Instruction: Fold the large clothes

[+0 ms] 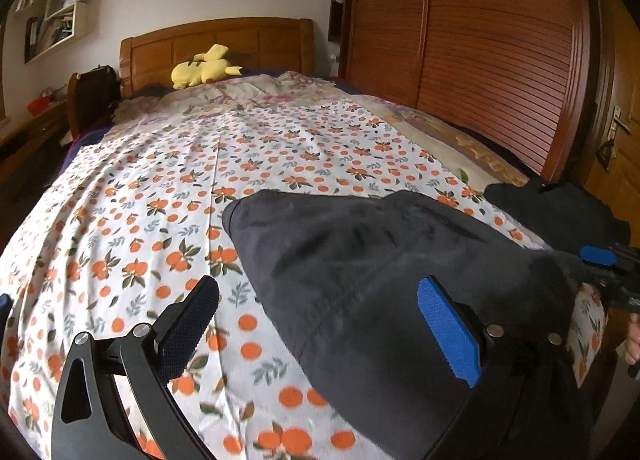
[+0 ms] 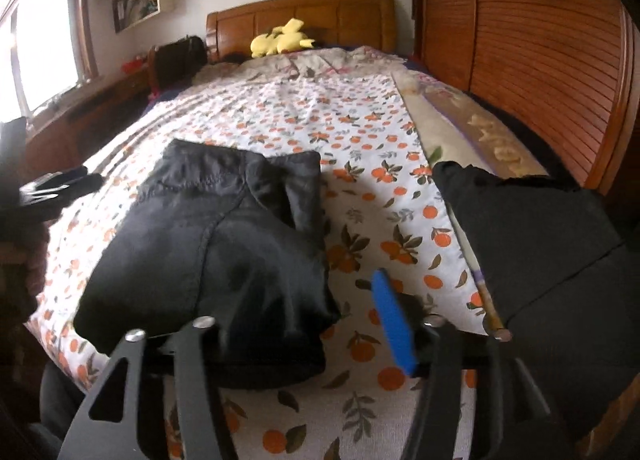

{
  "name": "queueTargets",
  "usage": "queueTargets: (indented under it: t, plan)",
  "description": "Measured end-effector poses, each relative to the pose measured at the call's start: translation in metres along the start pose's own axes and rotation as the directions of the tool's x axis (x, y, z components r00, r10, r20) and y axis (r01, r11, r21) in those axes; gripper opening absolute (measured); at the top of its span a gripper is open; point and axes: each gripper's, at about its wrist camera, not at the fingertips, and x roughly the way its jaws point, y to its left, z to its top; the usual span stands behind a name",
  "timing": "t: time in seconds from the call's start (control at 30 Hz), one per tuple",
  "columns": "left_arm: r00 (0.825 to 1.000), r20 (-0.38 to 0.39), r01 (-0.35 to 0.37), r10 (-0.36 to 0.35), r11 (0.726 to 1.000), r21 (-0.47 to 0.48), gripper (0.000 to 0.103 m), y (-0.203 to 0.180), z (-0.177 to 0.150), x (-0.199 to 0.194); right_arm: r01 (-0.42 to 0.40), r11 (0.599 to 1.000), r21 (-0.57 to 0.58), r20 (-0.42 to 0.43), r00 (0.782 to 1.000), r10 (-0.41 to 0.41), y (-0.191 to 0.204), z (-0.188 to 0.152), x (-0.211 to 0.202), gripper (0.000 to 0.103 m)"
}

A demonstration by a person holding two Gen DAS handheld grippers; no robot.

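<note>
A folded black garment (image 1: 360, 280) lies near the foot of the bed on the orange-print sheet (image 1: 160, 199). My left gripper (image 1: 316, 324) is open; its near edge lies between the fingers, the blue pad (image 1: 448, 332) over the cloth. The right gripper (image 1: 604, 260) shows at the garment's right edge. In the right wrist view the garment (image 2: 208, 260) lies folded in front of my right gripper (image 2: 296, 332), which is open; its left finger is hidden under the cloth, its blue pad (image 2: 394, 328) is beside it. The left gripper (image 2: 60, 183) shows at far left.
A second black folded garment (image 2: 540, 244) lies at the bed's right edge, also in the left wrist view (image 1: 560, 207). A yellow plush toy (image 1: 204, 67) sits by the wooden headboard (image 1: 216, 39). A wooden wardrobe (image 1: 480, 39) stands along the right. A window (image 2: 44, 39) is on the left.
</note>
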Motion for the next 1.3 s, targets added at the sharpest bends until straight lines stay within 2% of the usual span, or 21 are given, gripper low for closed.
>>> queueTargets:
  t: [0.27, 0.33, 0.5, 0.6, 0.77, 1.07, 1.3]
  plan:
    - [1.000, -0.010, -0.030, 0.030, 1.000, -0.003, 0.100, 0.022, 0.015, 0.034, -0.031, 0.999, 0.012, 0.011, 0.999, 0.031, 0.014, 0.012, 0.018, 0.076]
    - [0.999, -0.016, -0.038, 0.038, 0.999, 0.002, 0.100, 0.028, 0.017, 0.040, -0.025, 1.000, 0.017, 0.005, 1.000, 0.025, 0.018, 0.012, 0.026, 0.078]
    - [0.998, -0.030, -0.053, 0.054, 0.998, 0.015, 0.100, 0.039, 0.021, 0.056, -0.004, 0.999, 0.050, -0.052, 0.999, 0.006, 0.017, 0.004, 0.049, 0.081]
    - [0.997, -0.044, -0.059, 0.060, 0.998, 0.024, 0.100, 0.047, 0.025, 0.069, 0.012, 0.997, 0.071, -0.088, 0.996, -0.006, 0.015, -0.005, 0.061, 0.087]
    - [0.996, -0.065, -0.058, 0.061, 0.998, 0.034, 0.100, 0.054, 0.028, 0.090, 0.002, 0.992, 0.128, -0.114, 0.993, 0.013, 0.011, -0.017, 0.069, 0.088]
    - [0.988, -0.115, -0.095, 0.100, 0.994, 0.048, 0.100, 0.067, 0.032, 0.127, 0.004, 0.987, 0.158, -0.142, 0.990, 0.019, 0.013, -0.023, 0.074, 0.088]
    - [0.987, -0.151, -0.058, 0.058, 0.998, 0.006, 0.100, 0.077, 0.030, 0.152, -0.004, 0.986, 0.168, -0.159, 0.987, 0.031, 0.013, -0.026, 0.074, 0.088]
